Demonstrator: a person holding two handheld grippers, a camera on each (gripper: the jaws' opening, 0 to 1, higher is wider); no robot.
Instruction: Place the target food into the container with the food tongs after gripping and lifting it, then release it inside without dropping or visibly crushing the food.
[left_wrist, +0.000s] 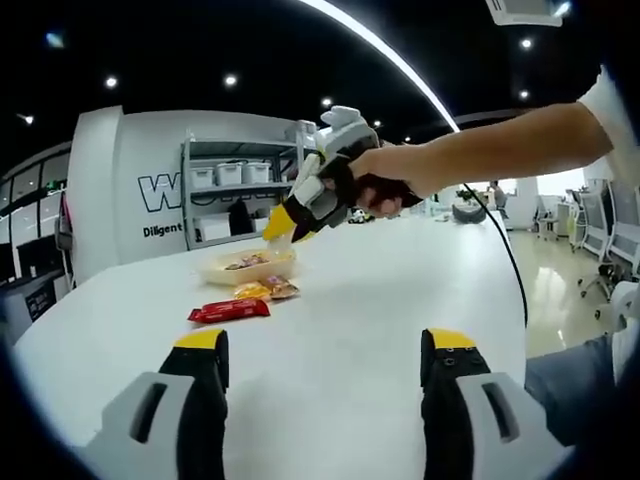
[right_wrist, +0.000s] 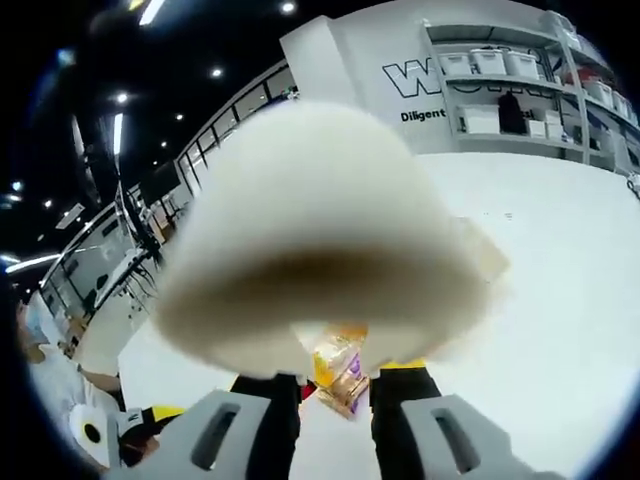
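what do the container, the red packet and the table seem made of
Container: looks like thin pale plastic, slightly translucent, with a low rim, though paper pulp can't be ruled out. Red packet: glossy plastic film or foil wrapper, judging by its sheen and crimped ends. Table: smooth white laminate or painted board, matte with a soft reflection.

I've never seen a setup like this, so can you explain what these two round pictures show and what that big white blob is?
A person holds a handheld gripper in each hand, and each carries a fisheye camera looking along its jaws. In the left gripper view, the left gripper is open and empty over a white table. The right gripper, in the person's hand, hovers above a shallow container, near a red packet and yellow snack packets. In the right gripper view, the blob is a pale, blurry object against the lens; I cannot tell what.
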